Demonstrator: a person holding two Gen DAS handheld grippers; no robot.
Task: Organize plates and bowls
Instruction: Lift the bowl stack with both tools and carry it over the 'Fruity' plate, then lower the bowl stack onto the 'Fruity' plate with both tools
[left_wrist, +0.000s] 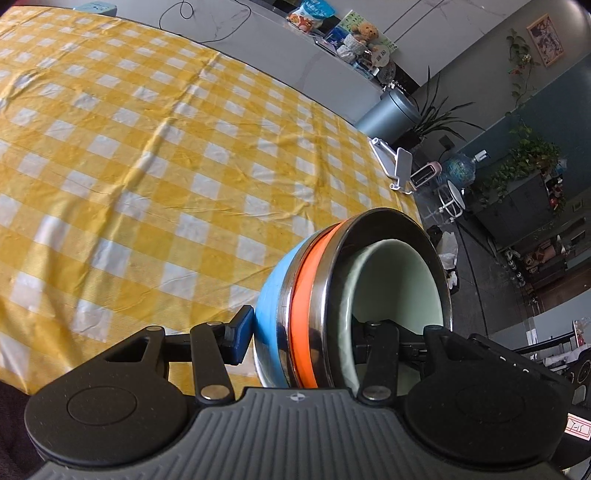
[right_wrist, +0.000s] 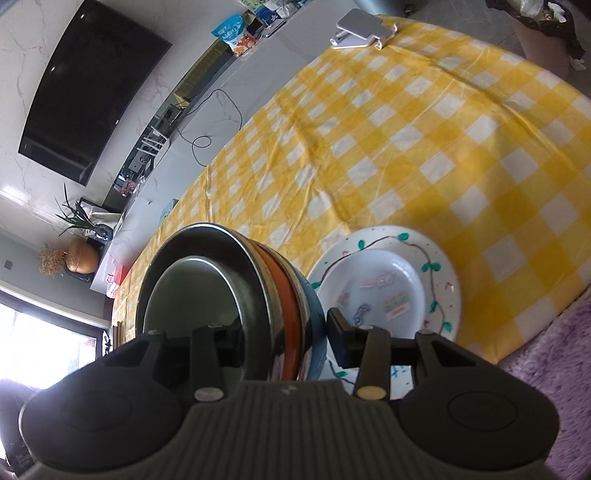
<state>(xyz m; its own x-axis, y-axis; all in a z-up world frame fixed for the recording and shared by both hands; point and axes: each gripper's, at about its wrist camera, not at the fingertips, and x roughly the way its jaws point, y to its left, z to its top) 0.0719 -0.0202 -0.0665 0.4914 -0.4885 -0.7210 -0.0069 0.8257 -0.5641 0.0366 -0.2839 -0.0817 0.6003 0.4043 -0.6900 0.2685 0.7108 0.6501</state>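
A nested stack of bowls (left_wrist: 321, 295) is held between both grippers: a blue one outside, an orange one, steel rims, and a pale green one (left_wrist: 399, 280) innermost. My left gripper (left_wrist: 303, 339) is shut on the stack's wall, one finger outside, one inside. In the right wrist view my right gripper (right_wrist: 284, 336) is shut on the same stack (right_wrist: 258, 295) from the other side. The stack hangs above the yellow checked tablecloth (left_wrist: 147, 166). A white plate (right_wrist: 388, 284) with drawn vines and stickers lies on the cloth just right of the stack, near the table's front edge.
A white phone stand (left_wrist: 395, 166) sits at the table's far corner, also in the right wrist view (right_wrist: 362, 29). A purple rug (right_wrist: 546, 369) lies below the table edge. A TV (right_wrist: 88, 85) and a counter with snack bags stand beyond the table.
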